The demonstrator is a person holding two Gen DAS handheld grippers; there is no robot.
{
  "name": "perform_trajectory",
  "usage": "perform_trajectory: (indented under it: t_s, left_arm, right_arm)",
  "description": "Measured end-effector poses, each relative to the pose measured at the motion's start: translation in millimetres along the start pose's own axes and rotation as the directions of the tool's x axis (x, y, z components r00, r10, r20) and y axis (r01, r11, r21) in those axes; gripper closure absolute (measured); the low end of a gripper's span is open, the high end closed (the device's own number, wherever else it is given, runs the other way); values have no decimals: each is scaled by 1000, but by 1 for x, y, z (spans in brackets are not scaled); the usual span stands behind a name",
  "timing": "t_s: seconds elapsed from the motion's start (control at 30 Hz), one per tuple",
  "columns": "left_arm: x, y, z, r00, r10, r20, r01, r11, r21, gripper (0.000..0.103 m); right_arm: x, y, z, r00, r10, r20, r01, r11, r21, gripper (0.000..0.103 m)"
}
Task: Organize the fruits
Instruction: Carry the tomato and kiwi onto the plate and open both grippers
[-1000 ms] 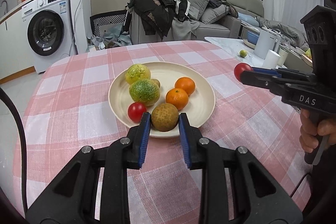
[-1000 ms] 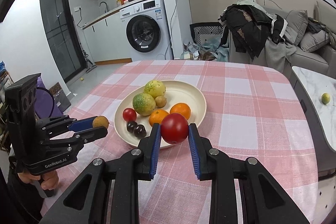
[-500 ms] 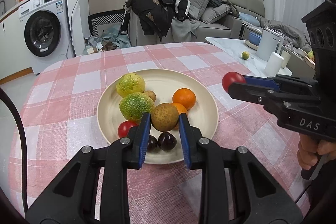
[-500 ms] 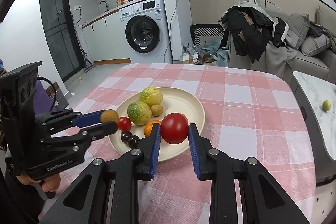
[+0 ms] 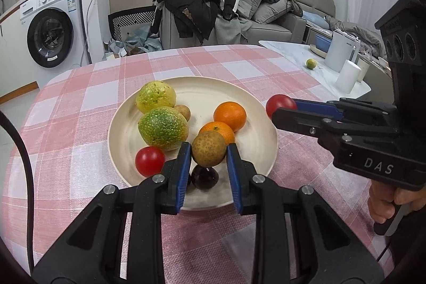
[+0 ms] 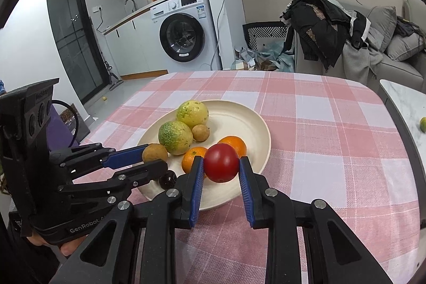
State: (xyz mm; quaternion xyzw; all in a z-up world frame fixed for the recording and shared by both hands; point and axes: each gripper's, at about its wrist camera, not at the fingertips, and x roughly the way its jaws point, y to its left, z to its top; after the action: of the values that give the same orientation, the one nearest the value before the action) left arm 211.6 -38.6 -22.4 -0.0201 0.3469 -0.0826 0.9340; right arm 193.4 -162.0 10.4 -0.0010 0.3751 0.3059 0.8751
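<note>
A cream plate (image 5: pixel 255 108) (image 6: pixel 250 119) sits on the pink checked table. On it lie two green-yellow fruits (image 5: pixel 162 127) (image 6: pixel 175 137), two oranges (image 5: pixel 230 115) (image 6: pixel 234 144), a small brown fruit (image 5: pixel 183 111), a red tomato (image 5: pixel 149 161) and dark cherries (image 5: pixel 205 177). My left gripper (image 5: pixel 209 151) (image 6: pixel 149 161) is shut on a brown round fruit (image 5: pixel 209 152) (image 6: pixel 155 153) above the plate's near part. My right gripper (image 6: pixel 221 164) (image 5: pixel 279 108) is shut on a red tomato (image 6: pixel 221 163) (image 5: pixel 281 104) over the plate's right rim.
A white side table (image 5: pixel 306 63) with a small green fruit (image 5: pixel 310 63), a white kettle and cups stands to the right. A washing machine (image 6: pixel 183 28), a chair heaped with clothes (image 5: pixel 191 9) and a grey sofa lie beyond the table.
Both grippers have moved forward and down toward the plate, each still holding its fruit. The plate looks larger and the cherries have come into the left wrist view.
</note>
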Motion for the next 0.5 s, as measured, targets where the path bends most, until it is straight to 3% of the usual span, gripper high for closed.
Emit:
perform_trajectory:
  t_s: [0.5]
  left_arm:
    - [7,-7,-4,1000,-29,1,29,999,28,79]
  right_arm:
    - [14,-7,-5,1000,0,-31,1,1000,29,76]
